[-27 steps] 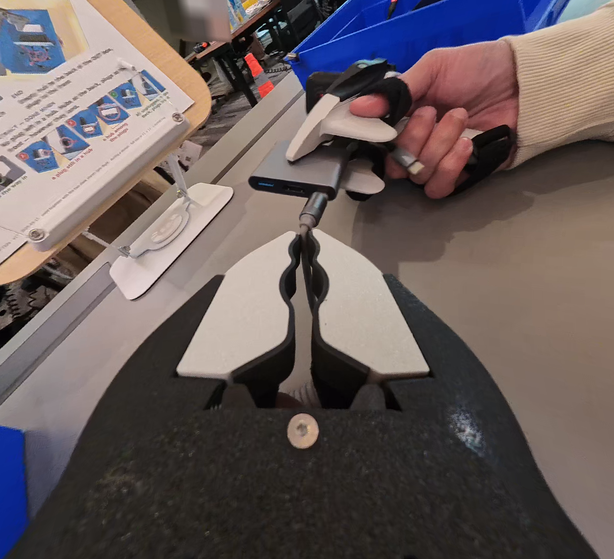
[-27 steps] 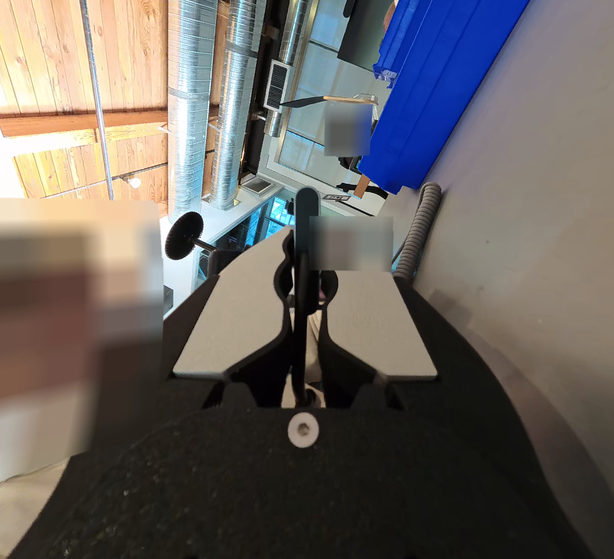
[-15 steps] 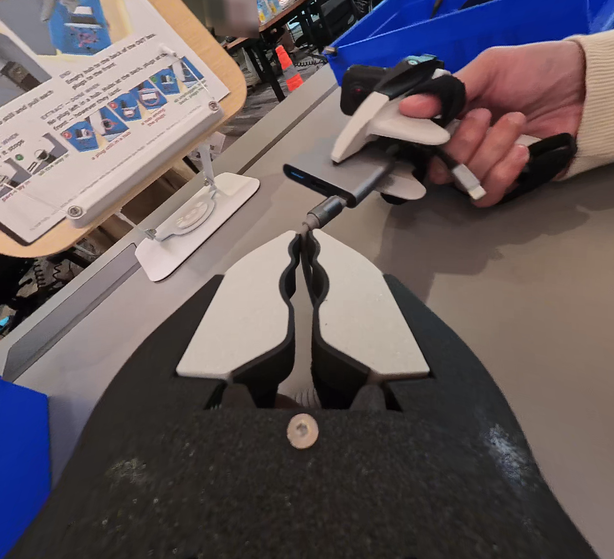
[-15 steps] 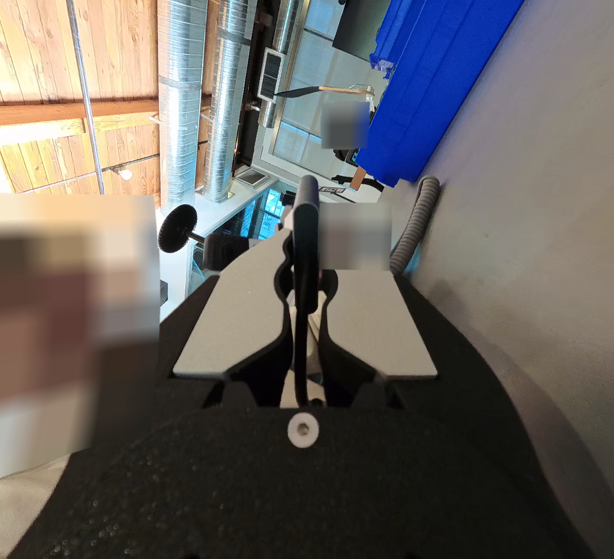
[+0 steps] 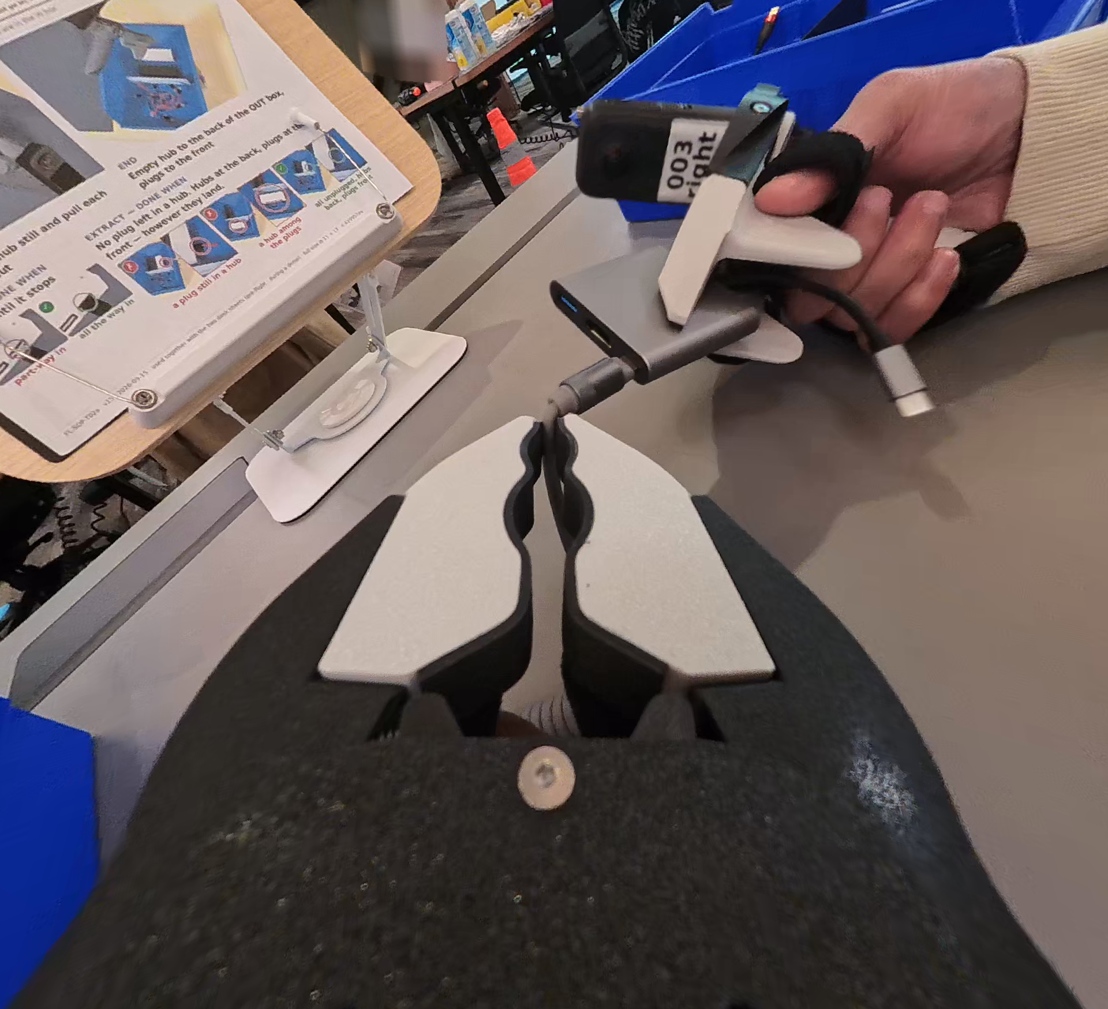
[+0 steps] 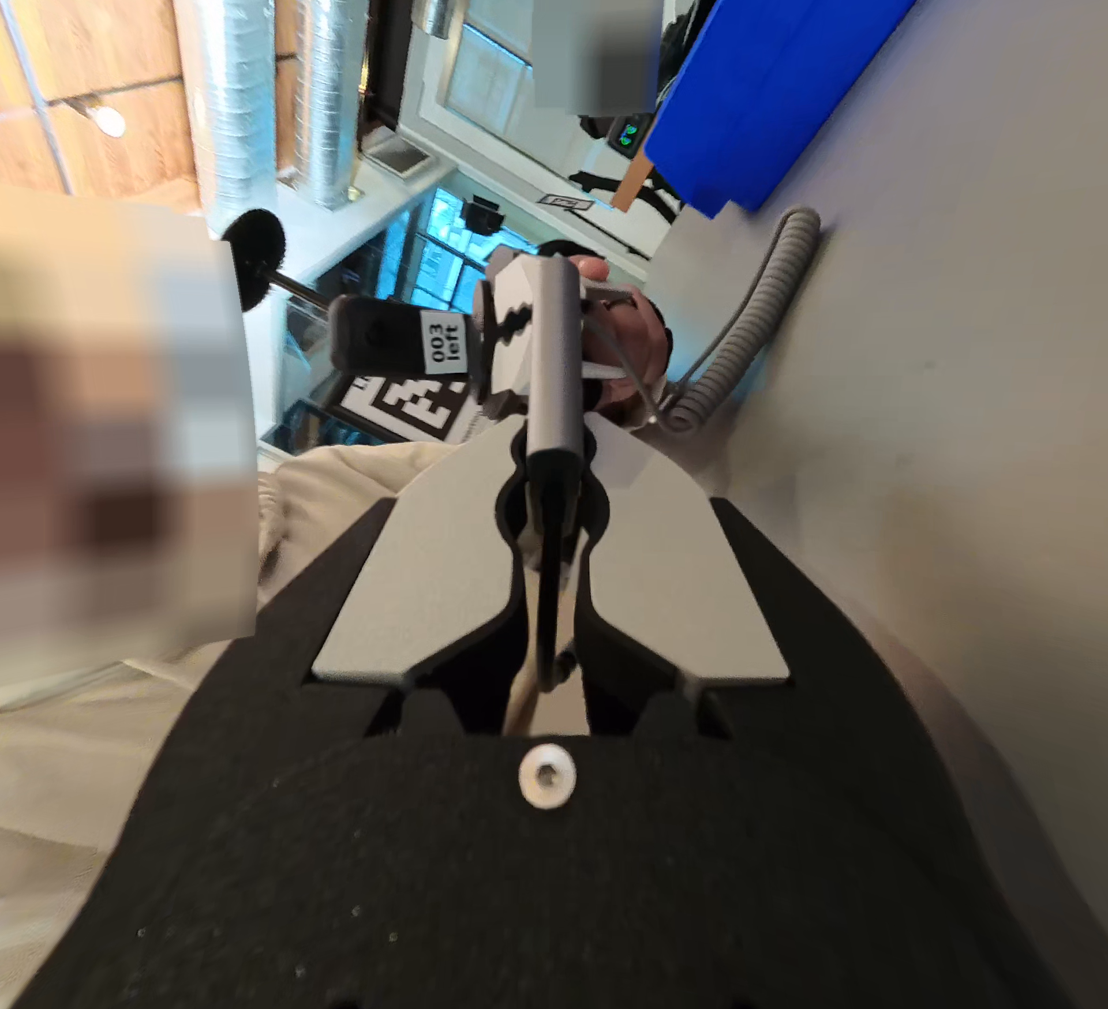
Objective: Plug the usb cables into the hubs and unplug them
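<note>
In the left wrist view my left gripper is shut on a thin grey usb cable. Its grey plug sits in a port at the near corner of the flat grey hub. My right gripper, held by a hand, is shut on the hub and holds it above the grey table. The hub's own short black cable ends in a silver plug that hangs free. In the right wrist view my right gripper grips the hub edge-on, and the left gripper shows just beyond it.
An instruction board on a white stand is at the table's left edge. Blue bins stand behind the hub. Another blue thing is at the near left. A coiled grey cord lies beside a blue bin.
The right gripper has swung the hub round and to the right, with the plug still at its port. The right wrist view has turned, so the left gripper now shows.
</note>
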`<state>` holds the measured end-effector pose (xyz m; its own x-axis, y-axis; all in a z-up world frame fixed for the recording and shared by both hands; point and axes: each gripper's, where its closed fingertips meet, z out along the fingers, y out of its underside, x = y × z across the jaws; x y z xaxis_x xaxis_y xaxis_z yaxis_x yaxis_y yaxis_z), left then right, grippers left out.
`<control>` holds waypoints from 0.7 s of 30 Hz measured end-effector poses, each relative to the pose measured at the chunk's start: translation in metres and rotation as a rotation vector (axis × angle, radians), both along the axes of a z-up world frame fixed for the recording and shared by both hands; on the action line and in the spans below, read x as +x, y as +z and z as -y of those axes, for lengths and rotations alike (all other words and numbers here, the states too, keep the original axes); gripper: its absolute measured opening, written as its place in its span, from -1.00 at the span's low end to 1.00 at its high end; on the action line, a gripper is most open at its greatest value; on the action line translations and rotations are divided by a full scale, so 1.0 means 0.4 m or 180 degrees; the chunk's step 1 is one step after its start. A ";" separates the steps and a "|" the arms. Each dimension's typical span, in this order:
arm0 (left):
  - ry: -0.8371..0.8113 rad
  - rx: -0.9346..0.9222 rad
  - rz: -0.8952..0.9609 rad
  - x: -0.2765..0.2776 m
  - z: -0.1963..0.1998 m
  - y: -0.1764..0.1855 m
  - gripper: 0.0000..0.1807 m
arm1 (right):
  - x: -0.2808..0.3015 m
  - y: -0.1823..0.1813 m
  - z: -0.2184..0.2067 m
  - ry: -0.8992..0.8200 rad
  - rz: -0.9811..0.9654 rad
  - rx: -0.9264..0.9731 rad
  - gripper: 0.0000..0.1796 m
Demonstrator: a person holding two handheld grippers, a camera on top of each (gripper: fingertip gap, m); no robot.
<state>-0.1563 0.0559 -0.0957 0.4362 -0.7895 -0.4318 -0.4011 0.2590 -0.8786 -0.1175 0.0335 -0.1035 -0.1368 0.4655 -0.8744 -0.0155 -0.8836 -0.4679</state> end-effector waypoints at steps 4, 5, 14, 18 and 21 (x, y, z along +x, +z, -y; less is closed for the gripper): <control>-0.0179 -0.0150 0.0029 -0.003 0.013 -0.003 -0.97 | -0.003 -0.004 0.007 -0.0021 0.0190 0.0289 -0.86; -0.0230 -0.0134 0.0027 -0.005 0.016 -0.001 -0.97 | -0.007 -0.006 0.013 0.0018 0.0196 0.0310 -0.86; -0.0457 -0.0020 -0.0168 -0.015 0.027 -0.017 -0.97 | -0.018 -0.011 0.016 0.0037 0.0210 0.0317 -0.86; -0.0496 0.0033 -0.0240 -0.012 0.033 -0.022 -0.97 | -0.016 -0.010 0.015 0.0041 0.0181 0.0294 -0.86; -0.0499 0.0016 -0.0216 -0.012 0.033 -0.021 -0.97 | -0.017 -0.010 0.017 0.0053 0.0186 0.0302 -0.86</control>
<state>-0.1612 0.0428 -0.1040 0.2775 -0.8434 -0.4602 -0.4140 0.3272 -0.8494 -0.1242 0.0267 -0.1075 -0.0951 0.5446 -0.8333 0.0286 -0.8352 -0.5492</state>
